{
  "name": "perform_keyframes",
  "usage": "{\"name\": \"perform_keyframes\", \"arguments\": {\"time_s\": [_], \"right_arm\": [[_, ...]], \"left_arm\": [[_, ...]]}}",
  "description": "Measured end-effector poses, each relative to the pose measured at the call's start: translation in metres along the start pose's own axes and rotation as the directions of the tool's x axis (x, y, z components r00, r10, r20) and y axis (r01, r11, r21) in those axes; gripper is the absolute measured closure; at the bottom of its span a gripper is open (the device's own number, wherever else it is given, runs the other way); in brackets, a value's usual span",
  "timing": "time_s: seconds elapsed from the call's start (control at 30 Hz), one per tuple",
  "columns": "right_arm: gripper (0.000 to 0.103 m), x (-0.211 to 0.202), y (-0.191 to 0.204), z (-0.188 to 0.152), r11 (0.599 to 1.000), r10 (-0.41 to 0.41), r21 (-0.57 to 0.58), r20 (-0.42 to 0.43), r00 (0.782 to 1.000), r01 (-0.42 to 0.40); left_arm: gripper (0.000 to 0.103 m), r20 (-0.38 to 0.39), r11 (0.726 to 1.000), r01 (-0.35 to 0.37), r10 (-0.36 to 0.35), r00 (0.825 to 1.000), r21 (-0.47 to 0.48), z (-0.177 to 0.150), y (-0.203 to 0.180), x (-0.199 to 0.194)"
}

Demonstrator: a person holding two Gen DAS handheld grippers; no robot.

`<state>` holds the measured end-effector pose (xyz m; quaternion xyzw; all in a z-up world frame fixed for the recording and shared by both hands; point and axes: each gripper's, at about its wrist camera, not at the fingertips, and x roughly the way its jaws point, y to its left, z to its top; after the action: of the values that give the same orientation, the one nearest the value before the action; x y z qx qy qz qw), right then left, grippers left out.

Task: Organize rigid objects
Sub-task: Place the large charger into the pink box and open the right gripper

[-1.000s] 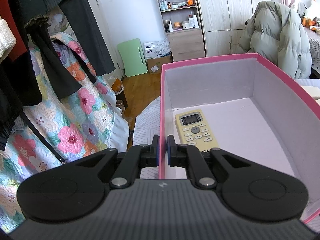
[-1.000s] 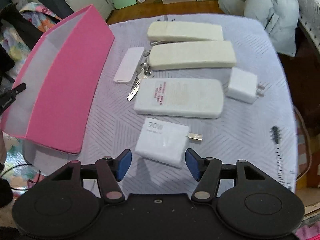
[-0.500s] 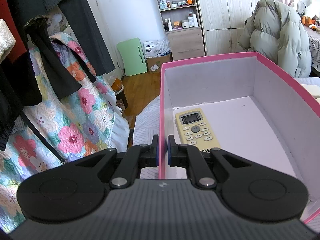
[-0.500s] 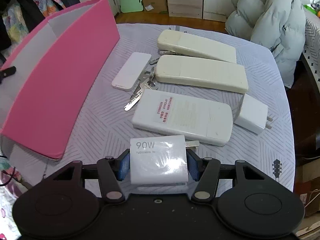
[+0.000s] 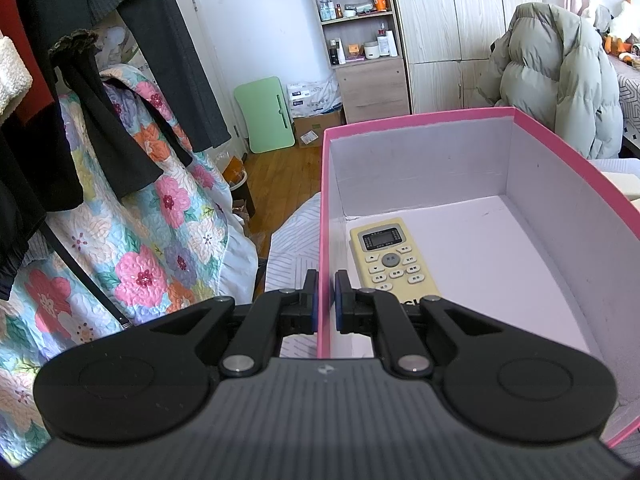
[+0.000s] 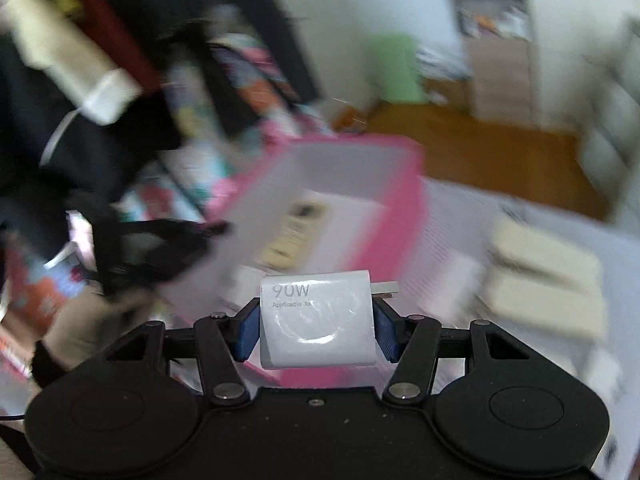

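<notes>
My left gripper (image 5: 326, 300) is shut on the near left wall of the pink box (image 5: 327, 200), one finger outside and one inside. A cream remote control (image 5: 390, 258) lies face up on the box floor. My right gripper (image 6: 316, 330) is shut on a white 90W charger (image 6: 316, 320) and holds it in the air over the near edge of the pink box (image 6: 396, 208). The right wrist view is blurred by motion. The left gripper (image 6: 160, 248) shows there, at the box's left wall.
Cream remotes (image 6: 544, 276) lie blurred on the grey patterned table at the right. A floral quilt (image 5: 140, 248) and dark hanging clothes (image 5: 100, 100) fill the left. A grey puffer jacket (image 5: 560, 80) hangs behind the box.
My right gripper closed on the 90W charger, lifted it off the table and swung left toward the pink box. The left gripper kept its hold on the box wall.
</notes>
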<state>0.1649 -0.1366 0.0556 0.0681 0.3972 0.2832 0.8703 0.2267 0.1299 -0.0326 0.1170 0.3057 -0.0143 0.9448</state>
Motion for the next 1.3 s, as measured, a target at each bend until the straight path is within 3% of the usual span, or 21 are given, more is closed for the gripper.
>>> {"name": "perform_keyframes", "arguments": {"time_s": [0.1,0.27,0.37,0.5,0.6,0.7,0.87,0.93,1.13,1.3], "right_arm": [[0.041,0.030,0.028,0.017,0.991,0.048,-0.124,-0.024,0.999,-0.050],[0.041,0.106,0.052,0.035,0.948,0.032,-0.305,-0.190,0.981,-0.090],[0.041,0.148,0.057,0.041,0.924,-0.025,-0.368,-0.322,0.946,-0.101],[0.041,0.196,0.059,0.041,0.915,-0.073,-0.379,-0.492,0.868,-0.138],[0.041,0.214,0.063,0.036,0.889,-0.123,-0.434,-0.532,0.838,-0.146],[0.041,0.220,0.070,0.036,0.870,-0.109,-0.452,-0.570,0.814,-0.199],[0.041,0.218,0.080,0.032,0.819,-0.108,-0.520,-0.555,0.825,-0.242],[0.041,0.218,0.079,0.031,0.823,-0.096,-0.512,-0.552,0.828,-0.246],[0.038,0.180,0.069,0.043,0.834,-0.038,-0.517,-0.403,0.915,-0.193],[0.038,0.122,0.044,0.056,0.886,0.044,-0.443,-0.215,0.976,-0.137]], "left_arm": [[0.096,0.000,1.000,-0.007,0.007,1.000,0.004,0.001,-0.001,0.000],[0.096,0.004,1.000,0.000,0.000,1.000,0.003,0.000,-0.002,0.000],[0.096,0.009,1.000,-0.003,0.003,1.000,0.006,0.000,-0.003,-0.001],[0.096,0.017,1.000,0.014,-0.014,1.000,-0.020,-0.001,0.002,-0.002],[0.096,0.019,1.000,0.015,-0.015,1.000,-0.023,-0.002,0.003,-0.001],[0.096,0.026,1.000,0.011,-0.010,1.000,-0.022,-0.003,0.003,-0.002],[0.096,0.033,1.000,0.006,-0.005,0.999,-0.020,-0.003,0.003,-0.002],[0.096,0.033,1.000,0.008,-0.007,0.999,-0.022,-0.003,0.003,-0.001],[0.096,0.025,1.000,0.000,0.000,1.000,-0.015,-0.004,0.003,-0.002],[0.096,0.021,1.000,0.000,0.000,1.000,-0.015,-0.003,0.002,-0.001]]}}
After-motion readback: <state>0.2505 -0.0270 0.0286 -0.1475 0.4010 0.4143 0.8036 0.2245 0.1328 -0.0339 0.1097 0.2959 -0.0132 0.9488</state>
